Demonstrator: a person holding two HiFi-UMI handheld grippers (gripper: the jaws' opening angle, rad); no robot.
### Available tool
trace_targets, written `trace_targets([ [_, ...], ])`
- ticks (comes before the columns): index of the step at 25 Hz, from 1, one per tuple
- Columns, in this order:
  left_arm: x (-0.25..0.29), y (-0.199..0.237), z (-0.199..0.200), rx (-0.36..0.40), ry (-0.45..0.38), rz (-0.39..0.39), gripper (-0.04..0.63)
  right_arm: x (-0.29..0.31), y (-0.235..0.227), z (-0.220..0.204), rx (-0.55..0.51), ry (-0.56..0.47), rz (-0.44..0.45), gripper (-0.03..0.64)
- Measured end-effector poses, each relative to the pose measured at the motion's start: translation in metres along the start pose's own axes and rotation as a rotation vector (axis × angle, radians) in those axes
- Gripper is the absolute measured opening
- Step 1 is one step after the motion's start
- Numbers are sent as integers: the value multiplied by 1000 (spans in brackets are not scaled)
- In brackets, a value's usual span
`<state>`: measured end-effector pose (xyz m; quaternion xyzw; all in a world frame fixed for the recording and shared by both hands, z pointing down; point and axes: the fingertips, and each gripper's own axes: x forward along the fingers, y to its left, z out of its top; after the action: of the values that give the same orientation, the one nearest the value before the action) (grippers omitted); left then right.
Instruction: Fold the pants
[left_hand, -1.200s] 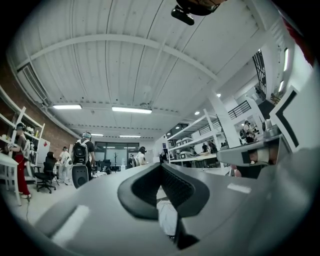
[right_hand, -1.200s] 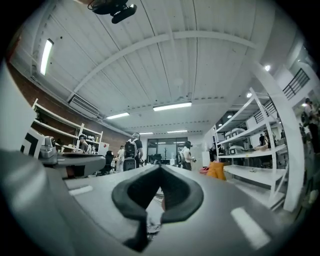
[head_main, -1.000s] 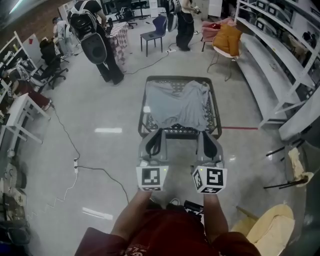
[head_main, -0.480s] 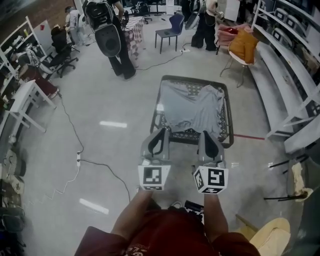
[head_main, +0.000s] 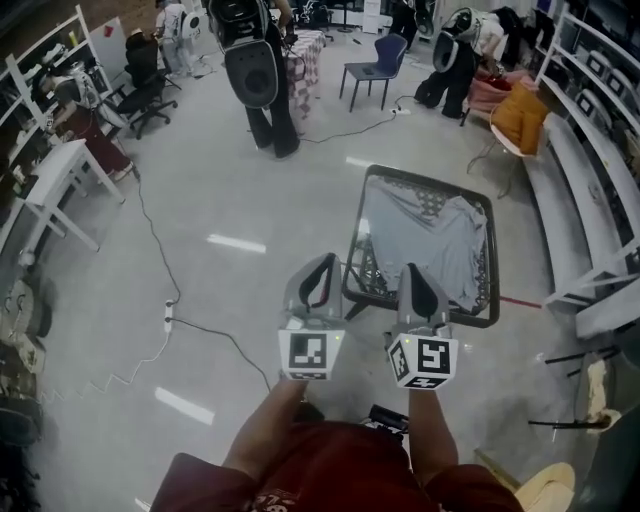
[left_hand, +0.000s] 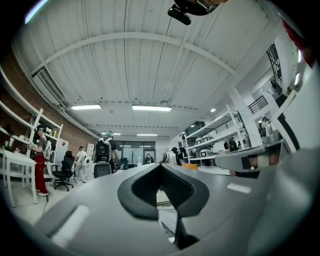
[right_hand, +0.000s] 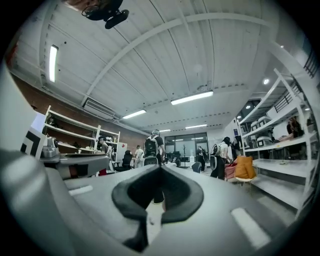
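From the head we look steeply down on the glossy grey floor (head_main: 200, 200), with the left tool (head_main: 322, 272) and right tool (head_main: 413, 278) close below us and the black-framed mesh worktop (head_main: 432, 176) just beyond them. Each tool's camera sits low behind its own jaws and faces roughly level down the hall, taking in much white ribbed ceiling (left_hand: 150, 60) (right_hand: 175, 55). All three views share the person with the black backpack (head_main: 252, 60) (left_hand: 103, 150) (right_hand: 151, 146) and the white wall shelving (head_main: 590, 170) (left_hand: 220, 129) (right_hand: 280, 140).

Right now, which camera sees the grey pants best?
The head view. It looks down on the grey pants, spread crumpled over the mesh table. Both gripper views point out across the room past their own shut jaws; no pants show there.
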<state>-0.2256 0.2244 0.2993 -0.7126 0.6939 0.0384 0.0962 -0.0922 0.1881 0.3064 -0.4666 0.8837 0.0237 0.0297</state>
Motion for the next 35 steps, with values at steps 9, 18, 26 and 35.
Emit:
trace_targets([
  [9, -10, 142, -13, 9, 14, 90, 3, 93, 118, -7, 3, -5, 96, 2],
  [18, -11, 216, -22, -3, 2, 128, 3, 140, 175, -13, 1, -10, 125, 2],
  [26, 31, 239, -42, -5, 15, 101, 3, 189, 170, -28, 22, 5, 105, 2],
  [35, 120, 272, -53, 12, 13, 52, 3, 278, 143, -32, 50, -5, 59, 2],
])
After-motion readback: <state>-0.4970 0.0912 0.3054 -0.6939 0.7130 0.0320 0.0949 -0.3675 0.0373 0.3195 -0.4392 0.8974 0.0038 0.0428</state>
